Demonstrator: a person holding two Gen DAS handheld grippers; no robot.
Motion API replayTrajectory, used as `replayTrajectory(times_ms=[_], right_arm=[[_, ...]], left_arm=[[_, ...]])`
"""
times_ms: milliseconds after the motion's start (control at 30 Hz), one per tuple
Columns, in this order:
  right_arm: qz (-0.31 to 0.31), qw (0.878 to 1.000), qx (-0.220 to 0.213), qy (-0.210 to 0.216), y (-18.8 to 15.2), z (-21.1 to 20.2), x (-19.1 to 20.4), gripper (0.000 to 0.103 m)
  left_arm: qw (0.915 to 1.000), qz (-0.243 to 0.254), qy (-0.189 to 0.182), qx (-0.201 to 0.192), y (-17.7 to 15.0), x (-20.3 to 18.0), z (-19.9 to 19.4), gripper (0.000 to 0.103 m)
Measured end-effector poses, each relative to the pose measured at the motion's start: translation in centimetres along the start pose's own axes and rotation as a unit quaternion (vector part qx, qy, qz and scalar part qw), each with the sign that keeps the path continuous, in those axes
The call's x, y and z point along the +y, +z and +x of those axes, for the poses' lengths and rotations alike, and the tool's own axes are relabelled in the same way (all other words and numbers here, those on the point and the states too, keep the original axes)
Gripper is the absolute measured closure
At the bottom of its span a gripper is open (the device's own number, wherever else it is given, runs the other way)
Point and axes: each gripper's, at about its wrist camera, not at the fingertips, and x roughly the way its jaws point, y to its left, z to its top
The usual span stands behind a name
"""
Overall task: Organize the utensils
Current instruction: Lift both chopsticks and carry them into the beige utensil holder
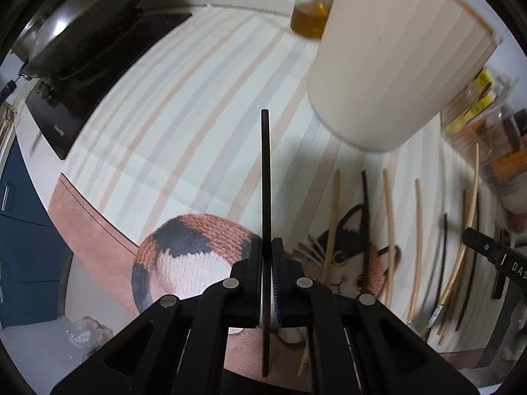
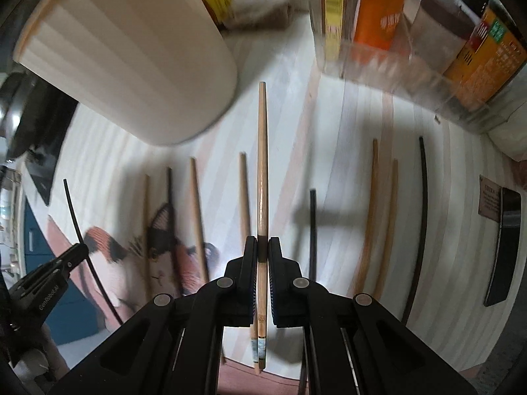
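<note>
So the desk point(image 1: 184, 105) is covered with a striped cloth point(image 1: 164, 125) in pale grey, peach and white, and near the front edge there's a calico cat picture point(image 1: 349, 263) printed on it, looks knitted. Far left sits a black stovetop point(image 1: 66, 112) with a dark wok point(image 1: 75, 23) on it. A bottle of yellow oil point(image 1: 309, 10) stands at the far side. On the right there's a clear plastic bin point(image 2: 411, 62) holding jars and bottles with orange and yellow labels point(image 2: 378, 13). Blue cabinet doors point(image 1: 19, 204) show below the desk on the left. Crumpled plastic wrap point(image 1: 85, 332) lies near the bottom left.
</note>
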Motion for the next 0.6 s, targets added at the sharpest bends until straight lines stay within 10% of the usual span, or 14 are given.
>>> replayTrajectory(times_ms=[600], right_arm=[[-0.029, 0.982, -0.137, 0.125, 5.7, -13.9, 1.4, 0.096]], left_arm=[[0.9844, -0.044, -0.050, -0.163, 6.1, -2.9, -9.8, 0.101]])
